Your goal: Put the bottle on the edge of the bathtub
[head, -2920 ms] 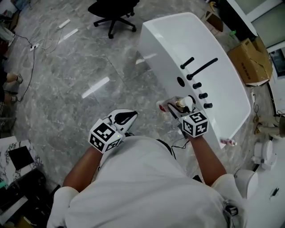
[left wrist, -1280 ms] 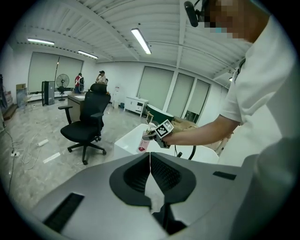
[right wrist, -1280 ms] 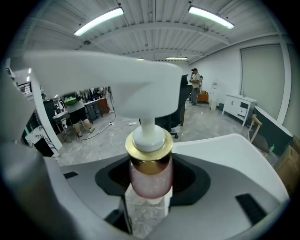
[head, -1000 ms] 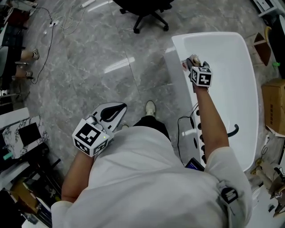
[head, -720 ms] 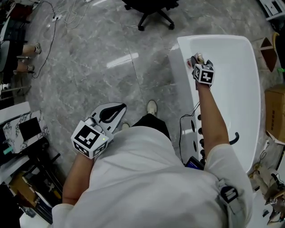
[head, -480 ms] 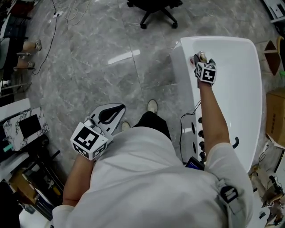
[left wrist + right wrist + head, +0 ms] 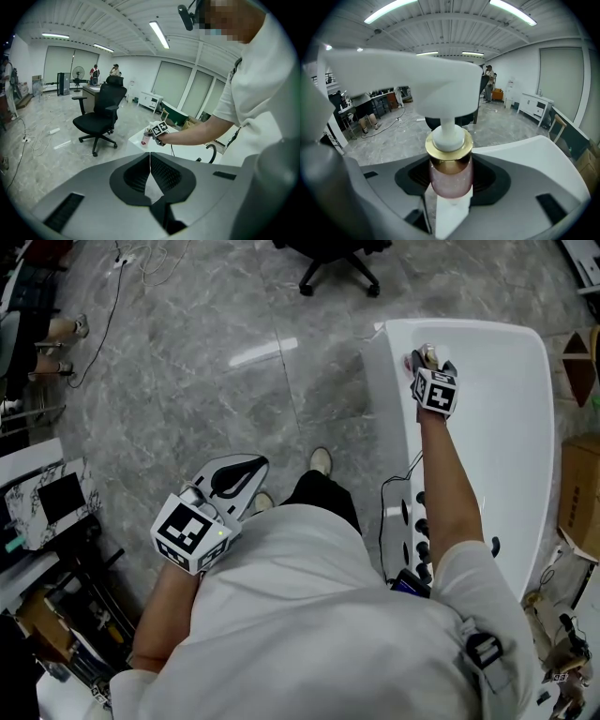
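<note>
A pink pump bottle with a gold collar and a white pump head sits between the jaws of my right gripper, which is shut on it. In the head view the right gripper holds the bottle over the far left rim of the white bathtub. I cannot tell whether the bottle's base touches the rim. My left gripper hangs over the floor at my left side, shut with nothing in it. In the left gripper view the jaws meet, and the bottle shows far off.
Black taps and knobs line the tub's near rim beside a cable. A black office chair stands on the grey marble floor beyond the tub. Cardboard boxes lie right of the tub, and cluttered shelves at the left.
My right arm has carried the bottle from the tap end of the tub to its far end. Over the last second it crept slightly farther along the rim. The left gripper stayed put.
</note>
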Action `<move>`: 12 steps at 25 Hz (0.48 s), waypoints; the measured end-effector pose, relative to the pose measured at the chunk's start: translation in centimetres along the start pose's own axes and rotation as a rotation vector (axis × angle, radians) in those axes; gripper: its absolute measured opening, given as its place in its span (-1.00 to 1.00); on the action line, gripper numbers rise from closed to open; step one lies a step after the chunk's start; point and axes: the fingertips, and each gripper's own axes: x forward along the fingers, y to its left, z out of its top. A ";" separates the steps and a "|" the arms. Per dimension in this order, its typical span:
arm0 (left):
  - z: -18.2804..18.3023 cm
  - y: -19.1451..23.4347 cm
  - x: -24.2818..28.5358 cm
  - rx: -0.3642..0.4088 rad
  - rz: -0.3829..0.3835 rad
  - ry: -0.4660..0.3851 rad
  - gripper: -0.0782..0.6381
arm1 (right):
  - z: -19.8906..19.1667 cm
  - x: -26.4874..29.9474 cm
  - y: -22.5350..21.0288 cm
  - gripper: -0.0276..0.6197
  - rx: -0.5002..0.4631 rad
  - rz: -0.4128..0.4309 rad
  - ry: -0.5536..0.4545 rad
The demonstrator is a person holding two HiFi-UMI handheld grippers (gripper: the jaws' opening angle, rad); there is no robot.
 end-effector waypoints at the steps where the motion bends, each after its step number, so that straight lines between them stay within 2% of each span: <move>1: 0.1 0.1 0.0 -0.002 0.000 -0.002 -0.73 | 0.0 0.0 0.0 -0.21 0.002 -0.001 -0.001; 8: -0.1 -0.5 0.0 -0.008 -0.004 -0.002 -0.73 | 0.0 -0.1 -0.1 -0.18 0.021 0.004 -0.019; 12: -0.1 -0.6 -0.2 -0.011 -0.006 -0.005 -0.73 | -0.2 -0.1 0.0 -0.06 0.028 0.017 -0.013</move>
